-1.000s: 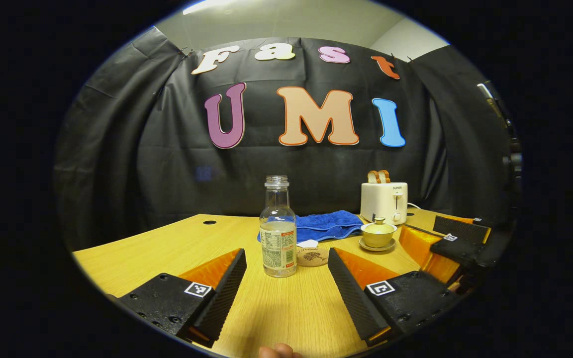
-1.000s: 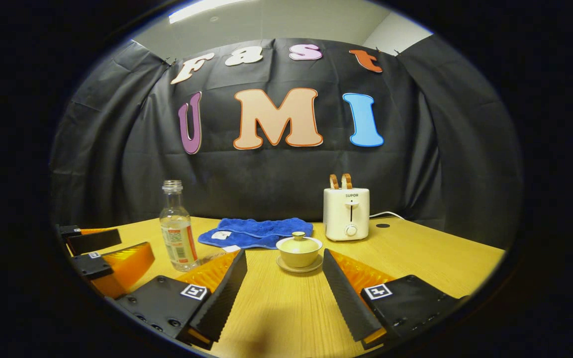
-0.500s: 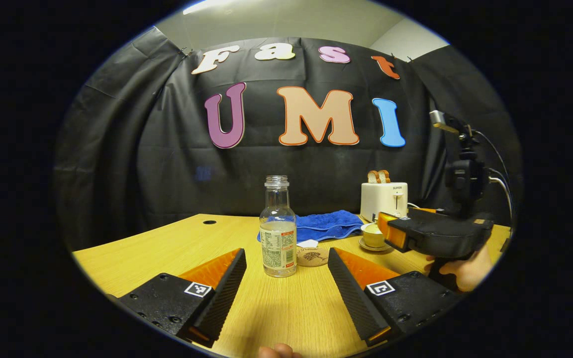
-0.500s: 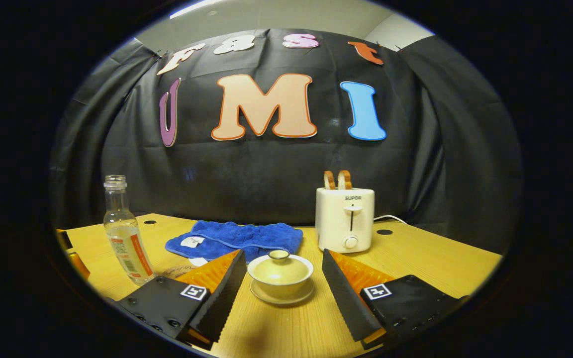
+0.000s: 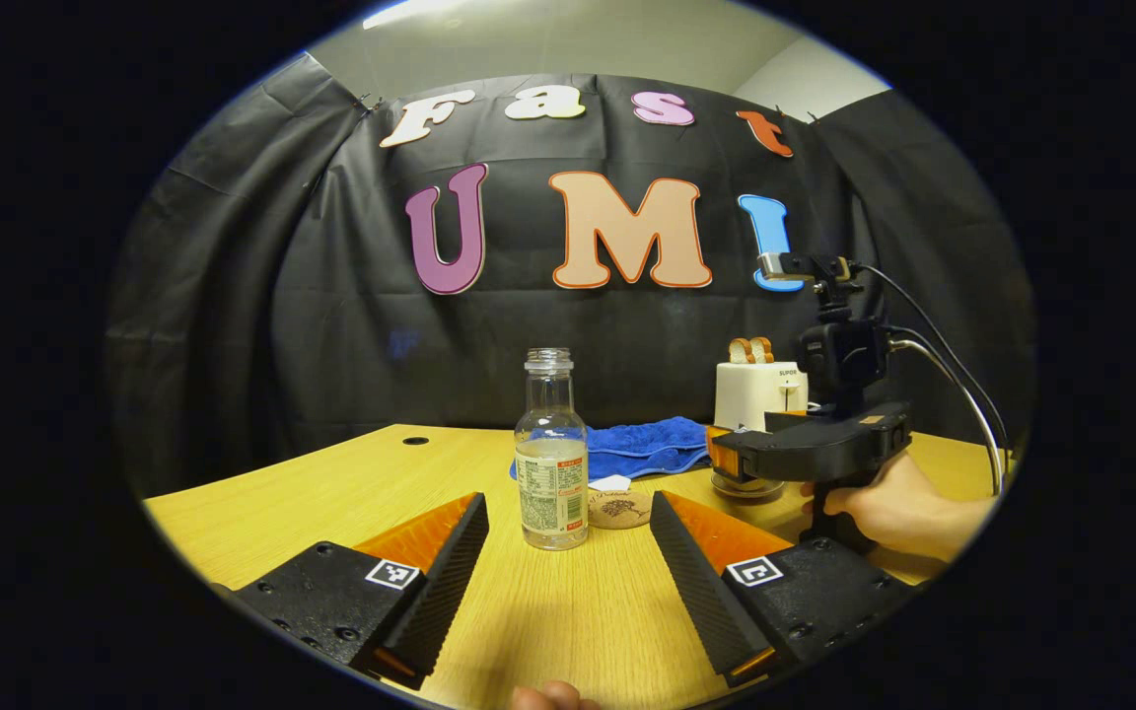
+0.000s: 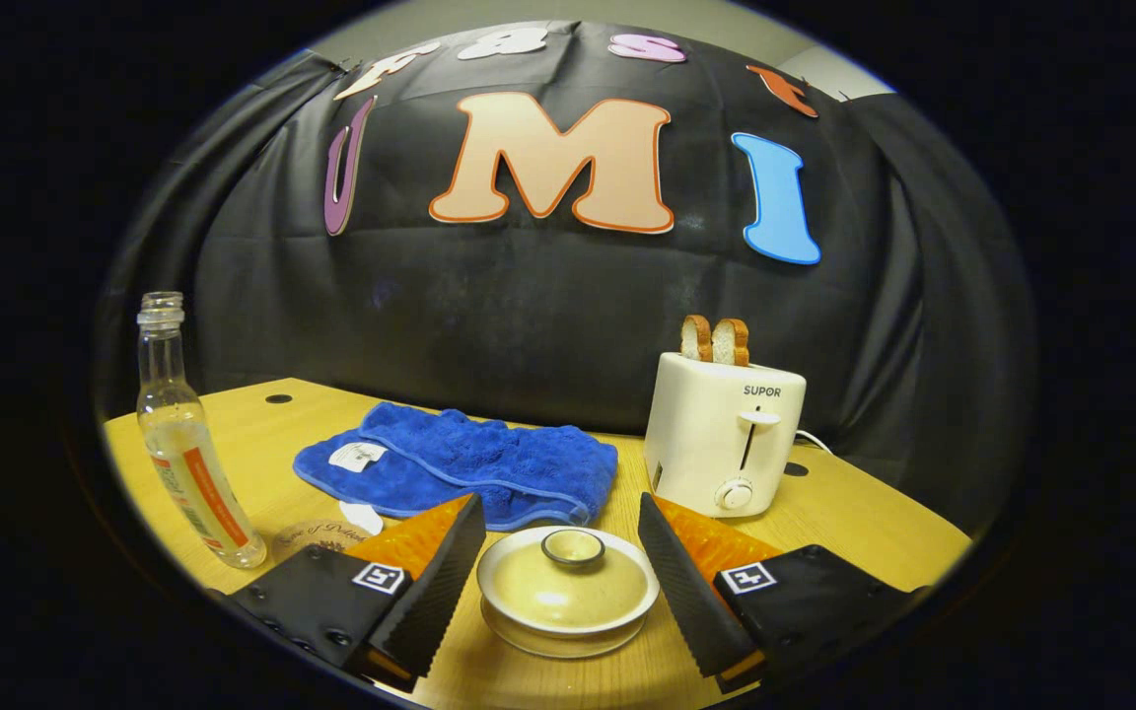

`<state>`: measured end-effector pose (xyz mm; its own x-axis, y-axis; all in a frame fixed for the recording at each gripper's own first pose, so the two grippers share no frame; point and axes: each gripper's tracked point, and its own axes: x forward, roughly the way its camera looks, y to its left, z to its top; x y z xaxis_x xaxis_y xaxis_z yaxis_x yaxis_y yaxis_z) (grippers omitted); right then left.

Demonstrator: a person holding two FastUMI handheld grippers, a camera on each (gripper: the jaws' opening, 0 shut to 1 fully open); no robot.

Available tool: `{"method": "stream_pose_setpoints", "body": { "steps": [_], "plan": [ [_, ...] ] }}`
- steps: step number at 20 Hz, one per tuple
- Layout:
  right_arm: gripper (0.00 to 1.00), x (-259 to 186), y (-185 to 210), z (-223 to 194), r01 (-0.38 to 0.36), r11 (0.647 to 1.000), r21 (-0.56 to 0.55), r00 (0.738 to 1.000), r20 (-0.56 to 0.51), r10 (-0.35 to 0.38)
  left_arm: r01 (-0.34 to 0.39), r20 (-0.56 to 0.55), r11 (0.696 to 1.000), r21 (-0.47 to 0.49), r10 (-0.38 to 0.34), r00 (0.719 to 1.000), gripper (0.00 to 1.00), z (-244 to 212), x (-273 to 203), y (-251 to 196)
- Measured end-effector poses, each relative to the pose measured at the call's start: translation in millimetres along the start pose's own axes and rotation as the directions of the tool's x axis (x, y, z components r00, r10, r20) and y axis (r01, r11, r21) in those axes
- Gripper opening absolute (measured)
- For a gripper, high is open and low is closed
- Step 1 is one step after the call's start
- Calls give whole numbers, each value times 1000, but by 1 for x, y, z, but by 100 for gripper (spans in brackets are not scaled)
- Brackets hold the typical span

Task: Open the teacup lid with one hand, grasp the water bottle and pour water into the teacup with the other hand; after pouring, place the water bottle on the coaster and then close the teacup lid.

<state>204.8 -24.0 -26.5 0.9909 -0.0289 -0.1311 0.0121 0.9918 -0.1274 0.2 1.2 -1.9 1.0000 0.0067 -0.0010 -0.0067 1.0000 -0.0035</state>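
Right claw [image 6: 561,582] is standing open, its two fingers flanking the teacup [image 6: 566,603] without touching it; the cup is sitting between the fingertips, low and centred in the right gripper view. The teacup lid [image 6: 568,585] is resting on the cup, its knob pointing upward, and the cup is standing on a saucer [image 6: 558,646] on the worktop [image 6: 854,528]. Just beyond the left finger, a round coaster [image 6: 317,537] is lying flat, partly hidden by that finger. Farther ahead, a blue towel [image 6: 469,468] is lying crumpled on the worktop. Ahead and to the right, a toaster [image 6: 726,434] is standing with two bread slices [image 6: 713,340] projecting from its slots. Far to the left, the water bottle [image 6: 188,444] is standing, uncapped and partly filled; its tilt may be the lens.

Left claw [image 5: 568,562] is also standing open, gripping nothing, with its fingers resting low over the worktop [image 5: 331,483]. The water bottle [image 5: 551,454] is standing upright just ahead, centred between the fingertips and apart from both. The coaster [image 5: 620,510] is lying just right of the bottle's base. Behind both, the towel [image 5: 642,446] is lying. To the right, the right claw [image 5: 741,459] is appearing from the side, held by a hand [image 5: 898,503], and is covering most of the teacup. The toaster [image 5: 750,390] is standing behind it.
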Motion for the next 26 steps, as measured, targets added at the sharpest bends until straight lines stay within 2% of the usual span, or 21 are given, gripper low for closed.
{"method": "stream_pose_setpoints", "body": {
  "steps": [1, 2, 5, 6, 9, 16, 17, 19, 24, 26],
  "plan": [
    [99, 4, 0, -1, -4, 1000, 9, 1000, -5, 4, 0, 0, 1000, 0, 0, 1000, 96, 0, 0, 0],
    [96, 7, 0, -2, -10, 1000, 20, 1000, -12, 10, 0, 0, 1000, 0, 0, 1000, 96, 0, 0, 0],
    [82, 11, -6, -5, -9, 998, 64, 999, -37, 11, 1, 0, 1000, 0, -1, 1000, 96, 0, 0, 0],
    [82, 15, -6, -8, -11, 997, 75, 999, -39, 14, 0, 0, 1000, 0, 0, 1000, 96, 0, 0, 0],
    [55, 14, -8, -7, -16, 995, 98, 998, -51, 22, 0, 0, 1000, 0, 0, 1000, 96, 0, 0, 0],
    [54, 17, -7, -8, -20, 996, 87, 998, -56, 25, 0, -1, 1000, 0, 0, 1000, 96, 0, 0, 0],
    [54, 19, -3, -8, -42, 994, 96, 998, -51, 47, 0, -1, 1000, 0, 0, 1000, 96, 0, 0, 0],
    [34, 18, -7, -7, -22, 995, 96, 998, -53, 28, 0, -1, 1000, 0, 0, 1000, 96, 0, 1, 0],
    [34, 17, -7, -6, -13, 997, 72, 999, -48, 16, 0, 0, 1000, 0, 0, 1000, 96, 0, 0, 0],
    [30, 16, -8, -1, -9, 998, 68, 1000, -20, 11, 0, 0, 1000, 0, 0, 1000, 96, 0, 0, 0]
  ]
}}
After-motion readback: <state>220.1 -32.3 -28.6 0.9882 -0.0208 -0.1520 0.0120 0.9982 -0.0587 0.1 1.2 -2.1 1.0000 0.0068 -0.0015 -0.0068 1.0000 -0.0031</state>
